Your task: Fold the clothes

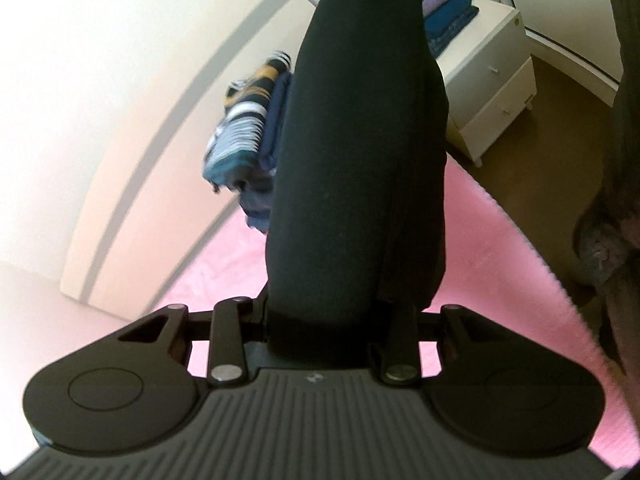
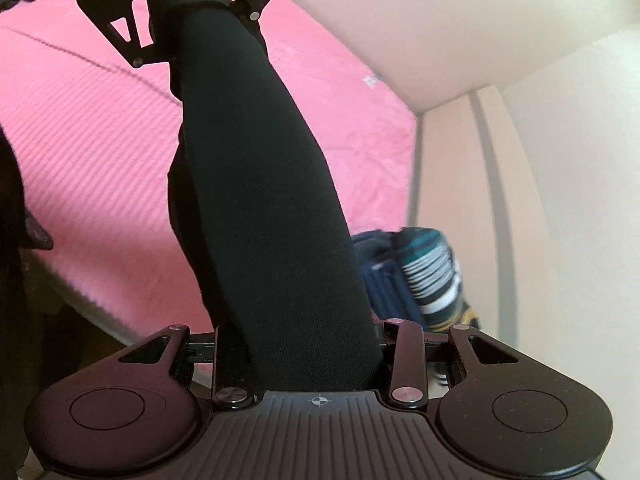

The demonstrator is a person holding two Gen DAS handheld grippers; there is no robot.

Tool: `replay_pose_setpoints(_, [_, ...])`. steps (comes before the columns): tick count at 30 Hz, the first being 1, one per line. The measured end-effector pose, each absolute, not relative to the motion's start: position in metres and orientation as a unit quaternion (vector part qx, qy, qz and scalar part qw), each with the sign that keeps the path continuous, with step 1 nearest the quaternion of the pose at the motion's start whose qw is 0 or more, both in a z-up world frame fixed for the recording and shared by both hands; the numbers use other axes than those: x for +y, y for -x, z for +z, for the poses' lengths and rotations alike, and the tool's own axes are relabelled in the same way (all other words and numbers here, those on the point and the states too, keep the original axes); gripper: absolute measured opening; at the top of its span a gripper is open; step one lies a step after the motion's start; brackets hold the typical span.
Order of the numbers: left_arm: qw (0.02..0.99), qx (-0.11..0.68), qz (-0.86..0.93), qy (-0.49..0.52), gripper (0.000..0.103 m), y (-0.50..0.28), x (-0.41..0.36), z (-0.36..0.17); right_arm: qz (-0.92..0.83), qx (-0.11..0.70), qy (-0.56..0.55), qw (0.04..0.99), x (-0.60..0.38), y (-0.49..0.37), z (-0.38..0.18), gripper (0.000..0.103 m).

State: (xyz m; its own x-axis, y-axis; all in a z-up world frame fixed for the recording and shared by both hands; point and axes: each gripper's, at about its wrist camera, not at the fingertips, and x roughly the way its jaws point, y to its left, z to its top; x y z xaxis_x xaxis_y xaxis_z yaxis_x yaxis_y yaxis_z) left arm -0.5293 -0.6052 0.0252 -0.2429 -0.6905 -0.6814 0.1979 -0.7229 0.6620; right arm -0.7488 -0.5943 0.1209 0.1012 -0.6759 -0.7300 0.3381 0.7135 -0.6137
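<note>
Black knit garment (image 1: 356, 160) stretching taut between left claw (image 1: 332, 320) and right claw (image 2: 296, 344), each pinching one end, hanging above pink bed (image 2: 100, 160); keeping tension even, ends level, lowering flat short of striped folded pile (image 2: 424, 276).

No readable text anywhere — labels too blurred.

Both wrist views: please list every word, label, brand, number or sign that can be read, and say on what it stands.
No readable text in either view.
Small round crosshair mark, no letters: on the left gripper body and the right gripper body.
Small patch on the pink bed cover: too blurred to read.
</note>
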Motion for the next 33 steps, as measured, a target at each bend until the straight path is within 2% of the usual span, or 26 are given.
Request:
replay_pose_setpoints(12, [0.336,-0.304,-0.743,-0.492,0.032,0.573,-0.708,0.092,-0.395,0.533,0.222,0.714,-0.693,0.8,0.194,0.038])
replay_pose_setpoints(19, [0.394,-0.334,-0.71,-0.479,0.032,0.646,-0.827,0.132,-0.398,0.488,0.274,0.727,-0.827,0.881,0.227,0.038])
replay_pose_setpoints(24, [0.443,-0.341,-0.674,-0.483,0.033,0.703,-0.931,0.145,-0.402,0.451,0.322,0.729,-0.948,0.937,0.231,0.038])
replay_pose_setpoints(28, [0.487,-0.355,-0.648,-0.466,0.033,0.74,-0.976,0.109,-0.407,0.414,0.35,0.735,-0.999,0.971,0.184,0.039])
replay_pose_setpoints(30, [0.472,-0.323,-0.661,-0.487,0.033,0.751,-0.985,0.058,-0.398,0.427,0.314,0.748,-1.015,0.981,0.133,0.039])
replay_pose_setpoints(33, [0.412,-0.268,-0.679,-0.546,0.035,0.768,-0.989,-0.03,-0.346,0.492,0.263,0.754,-1.032,0.982,0.044,0.039])
